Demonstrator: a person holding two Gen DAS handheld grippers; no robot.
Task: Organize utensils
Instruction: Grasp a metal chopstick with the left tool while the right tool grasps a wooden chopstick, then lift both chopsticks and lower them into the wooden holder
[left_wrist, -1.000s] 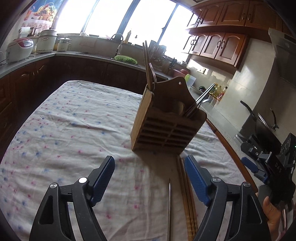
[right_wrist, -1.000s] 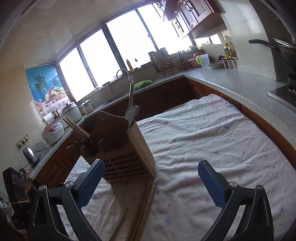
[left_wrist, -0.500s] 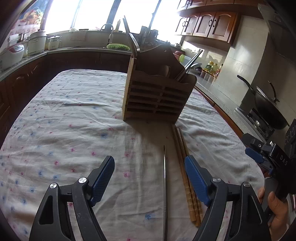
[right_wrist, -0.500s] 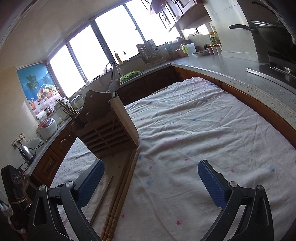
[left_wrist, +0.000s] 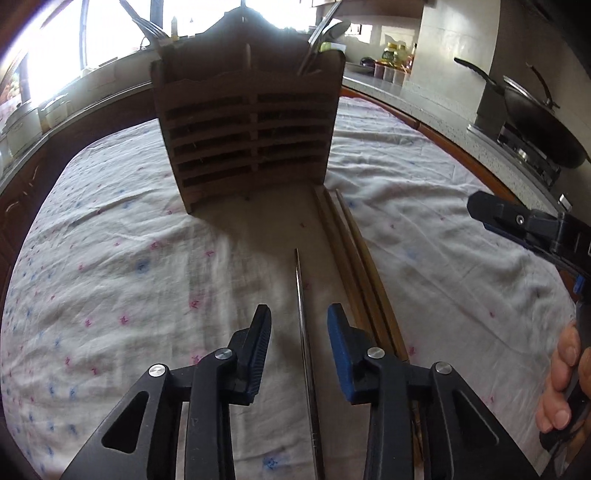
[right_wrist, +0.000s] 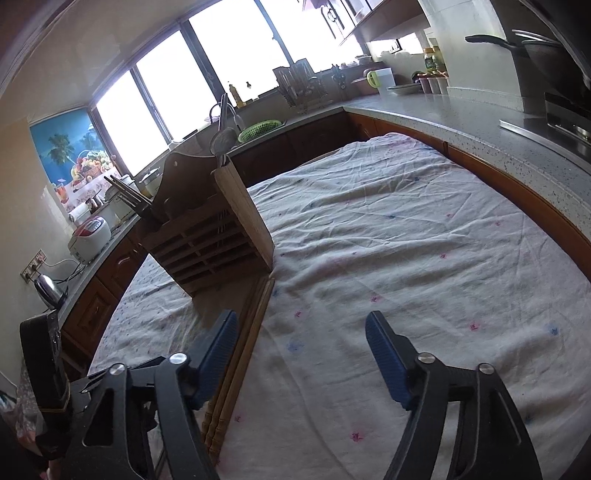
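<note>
Part of the sorting looks done: the wooden holder (left_wrist: 247, 125) near the bench's far edge already carries cutlery. Left over are a metal chopstick (left_wrist: 304, 332) and wooden chopsticks (left_wrist: 364, 280) lying in front of it. The left claw (left_wrist: 298, 325) is closing around the metal one without touching; the right claw (right_wrist: 301, 354), also closing, holds nothing.

Wooden utensil holder (left_wrist: 251, 129): one, on table (left_wrist: 110, 258).
Wooden chopsticks (left_wrist: 354, 258): one flat bundle, at least three; exact number unclear.
Metal chopstick (left_wrist: 304, 332): one, thin, lying alone.
Utensils standing in holder: several, number unclear.
Claws: two, left claw (left_wrist: 298, 345), right claw (right_wrist: 301, 354).
Wok (left_wrist: 535, 110): one.
</note>
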